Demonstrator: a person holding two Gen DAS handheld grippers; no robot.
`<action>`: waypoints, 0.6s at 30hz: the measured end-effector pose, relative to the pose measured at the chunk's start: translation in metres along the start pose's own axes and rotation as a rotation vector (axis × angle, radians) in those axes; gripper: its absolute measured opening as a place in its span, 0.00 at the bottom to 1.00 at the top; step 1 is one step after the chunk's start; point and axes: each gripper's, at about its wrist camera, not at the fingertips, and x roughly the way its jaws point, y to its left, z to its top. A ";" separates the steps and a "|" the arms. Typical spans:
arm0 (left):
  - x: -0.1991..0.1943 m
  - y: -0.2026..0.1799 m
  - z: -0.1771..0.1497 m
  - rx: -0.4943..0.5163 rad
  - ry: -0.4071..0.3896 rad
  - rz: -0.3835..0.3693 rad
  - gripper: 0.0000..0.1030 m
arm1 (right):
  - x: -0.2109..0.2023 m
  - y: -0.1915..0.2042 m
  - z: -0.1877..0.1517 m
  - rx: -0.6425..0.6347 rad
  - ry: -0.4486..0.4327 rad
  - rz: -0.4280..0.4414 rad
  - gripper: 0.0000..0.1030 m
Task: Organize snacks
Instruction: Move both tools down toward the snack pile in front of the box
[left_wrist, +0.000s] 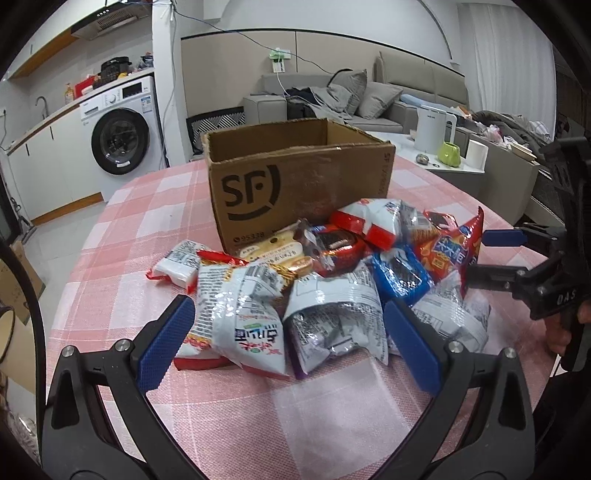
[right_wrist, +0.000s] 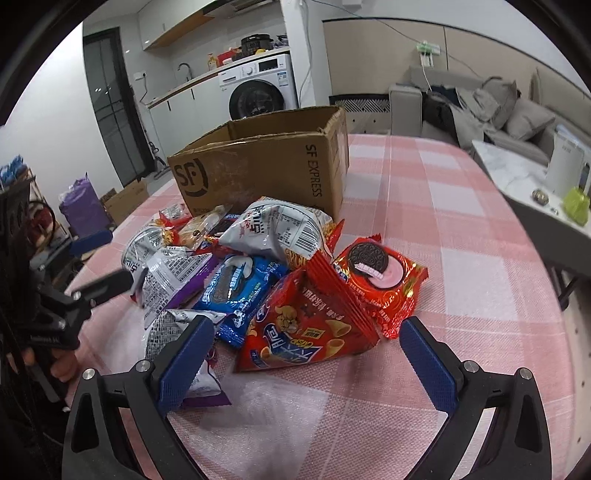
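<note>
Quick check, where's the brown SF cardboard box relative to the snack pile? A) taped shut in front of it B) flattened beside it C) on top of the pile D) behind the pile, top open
D: the brown SF cardboard box stands open-topped on the pink checked tablecloth, behind the pile of snack packets.

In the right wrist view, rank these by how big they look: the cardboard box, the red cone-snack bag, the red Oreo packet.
1. cardboard box, clearly largest.
2. red cone-snack bag.
3. red Oreo packet.
The bag sits nearer the camera than the packet, so that gap may be exaggerated.
</note>
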 end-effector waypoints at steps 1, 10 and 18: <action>0.002 0.000 0.000 0.000 0.012 0.000 0.99 | 0.001 -0.003 0.000 0.015 0.003 0.008 0.99; 0.020 0.023 0.000 -0.095 0.077 0.006 0.99 | 0.017 -0.008 0.000 0.044 0.064 0.046 0.84; 0.040 0.046 -0.004 -0.190 0.150 0.009 0.99 | 0.026 -0.011 0.003 0.067 0.090 0.062 0.84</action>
